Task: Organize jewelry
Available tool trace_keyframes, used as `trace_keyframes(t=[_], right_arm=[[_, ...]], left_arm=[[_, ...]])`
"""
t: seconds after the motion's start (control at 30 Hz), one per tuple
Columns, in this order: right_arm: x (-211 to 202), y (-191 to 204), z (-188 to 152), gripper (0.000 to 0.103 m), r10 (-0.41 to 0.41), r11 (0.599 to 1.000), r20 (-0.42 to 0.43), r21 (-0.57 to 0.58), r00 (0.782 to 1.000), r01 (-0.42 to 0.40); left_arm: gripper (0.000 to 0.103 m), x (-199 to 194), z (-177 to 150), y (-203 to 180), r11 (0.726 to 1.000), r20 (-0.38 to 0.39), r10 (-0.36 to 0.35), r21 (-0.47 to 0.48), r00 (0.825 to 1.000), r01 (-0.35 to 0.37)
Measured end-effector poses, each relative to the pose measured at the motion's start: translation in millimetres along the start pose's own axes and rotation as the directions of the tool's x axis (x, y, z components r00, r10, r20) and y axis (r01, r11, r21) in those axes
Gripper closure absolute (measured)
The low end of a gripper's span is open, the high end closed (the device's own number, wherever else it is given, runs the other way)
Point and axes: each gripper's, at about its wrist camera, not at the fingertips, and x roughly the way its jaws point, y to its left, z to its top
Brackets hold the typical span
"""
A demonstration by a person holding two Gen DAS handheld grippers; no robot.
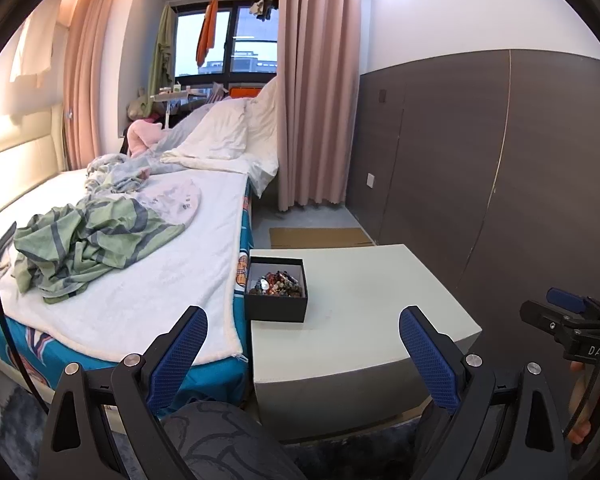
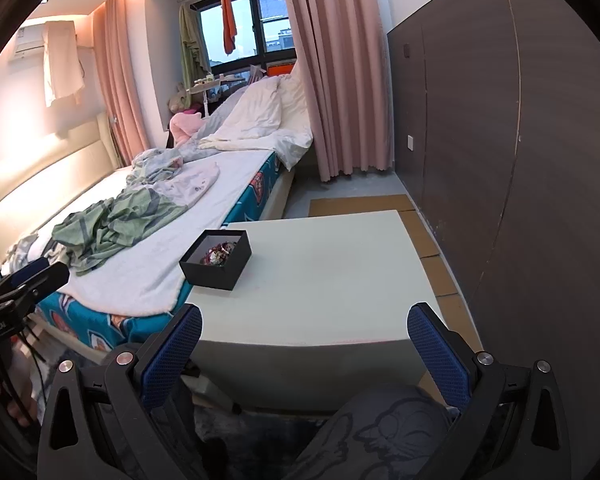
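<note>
A small open black box (image 1: 277,289) stands at the near left corner of a pale table (image 1: 372,300), next to the bed. It holds a pile of mixed beaded jewelry (image 1: 277,282). The box also shows in the right wrist view (image 2: 217,259), with the jewelry (image 2: 219,254) inside, on the table (image 2: 320,280). My left gripper (image 1: 303,324) is open and empty, held short of the table's front edge. My right gripper (image 2: 305,322) is open and empty, also short of the front edge. The right gripper appears at the far right of the left wrist view (image 1: 568,316).
A bed (image 1: 148,280) with a white blanket and crumpled green striped clothes (image 1: 88,248) runs along the table's left side. A dark wall panel (image 1: 520,180) is to the right. Pink curtains (image 1: 320,100) hang behind. Cardboard sheets (image 2: 360,204) lie on the floor. My knees are below the grippers.
</note>
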Motion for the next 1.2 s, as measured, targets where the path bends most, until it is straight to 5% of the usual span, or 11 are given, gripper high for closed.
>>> trace_keyframes(t=[1.2], right_arm=[[0.0, -0.7, -5.7, 0.0, -0.002, 1.0, -0.001, -0.008, 1.0, 0.002]], left_arm=[[0.006, 1.2, -1.4, 1.2, 1.0, 0.001, 0.019, 0.003, 1.0, -0.019]])
